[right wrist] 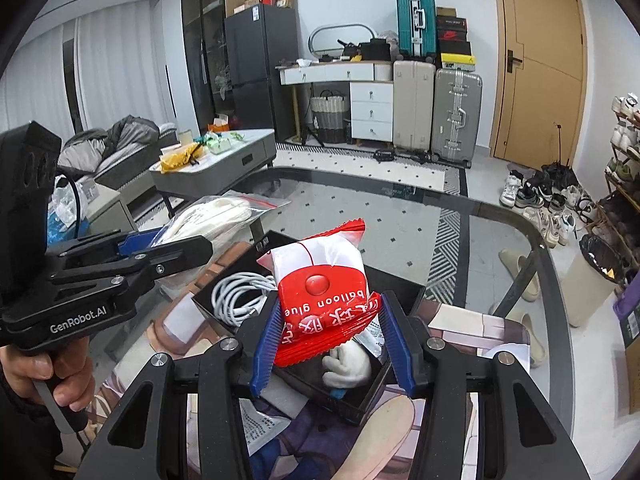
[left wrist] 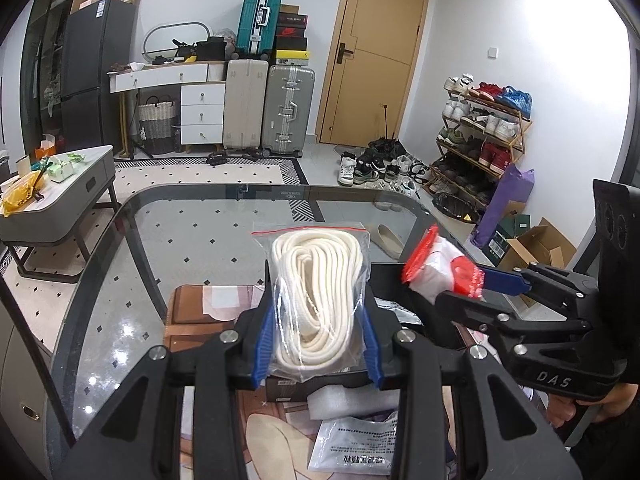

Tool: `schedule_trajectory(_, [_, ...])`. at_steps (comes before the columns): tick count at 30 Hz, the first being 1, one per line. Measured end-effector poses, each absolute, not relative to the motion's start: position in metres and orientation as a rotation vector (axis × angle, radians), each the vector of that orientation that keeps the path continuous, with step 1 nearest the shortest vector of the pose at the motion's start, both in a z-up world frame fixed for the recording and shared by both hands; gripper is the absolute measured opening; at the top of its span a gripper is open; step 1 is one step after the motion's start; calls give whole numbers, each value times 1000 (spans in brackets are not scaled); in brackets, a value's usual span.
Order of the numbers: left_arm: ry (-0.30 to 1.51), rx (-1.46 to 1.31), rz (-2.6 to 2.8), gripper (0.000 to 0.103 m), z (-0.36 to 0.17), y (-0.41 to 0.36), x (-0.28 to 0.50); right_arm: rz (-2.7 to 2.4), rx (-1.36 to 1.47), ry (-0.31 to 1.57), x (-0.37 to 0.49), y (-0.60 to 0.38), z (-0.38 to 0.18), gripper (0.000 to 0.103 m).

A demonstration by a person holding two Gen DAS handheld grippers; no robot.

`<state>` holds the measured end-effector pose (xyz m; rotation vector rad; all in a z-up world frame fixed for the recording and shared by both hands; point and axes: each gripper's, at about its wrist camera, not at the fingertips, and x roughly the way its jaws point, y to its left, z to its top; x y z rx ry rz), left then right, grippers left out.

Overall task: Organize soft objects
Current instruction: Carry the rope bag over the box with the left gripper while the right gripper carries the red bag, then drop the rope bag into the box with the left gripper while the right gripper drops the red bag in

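Observation:
My left gripper is shut on a clear zip bag of coiled white rope, held above the glass table; the bag also shows in the right wrist view. My right gripper is shut on a red and white "balloon glue" packet, held over a black open box. The same packet shows in the left wrist view, to the right of the rope bag. The box holds a coiled white cable and a white soft item.
The glass table carries a printed mat, white foam and a printed paper packet. A grey side table stands left. Suitcases, a shoe rack and a door lie beyond.

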<state>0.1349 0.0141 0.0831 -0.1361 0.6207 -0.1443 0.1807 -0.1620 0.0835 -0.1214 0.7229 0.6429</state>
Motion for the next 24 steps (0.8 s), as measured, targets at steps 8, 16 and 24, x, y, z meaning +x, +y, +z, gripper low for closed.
schedule_trajectory(8, [665, -135, -151, 36, 65, 6, 155, 628, -162, 775, 201, -152, 63, 49])
schedule_trajectory(16, [684, -107, -157, 36, 54, -1, 165, 624, -205, 814, 216, -143, 45, 49])
schedule_trajectory(24, [702, -93, -159, 36, 45, -6, 171, 626, -258, 850, 225, -133, 30, 49])
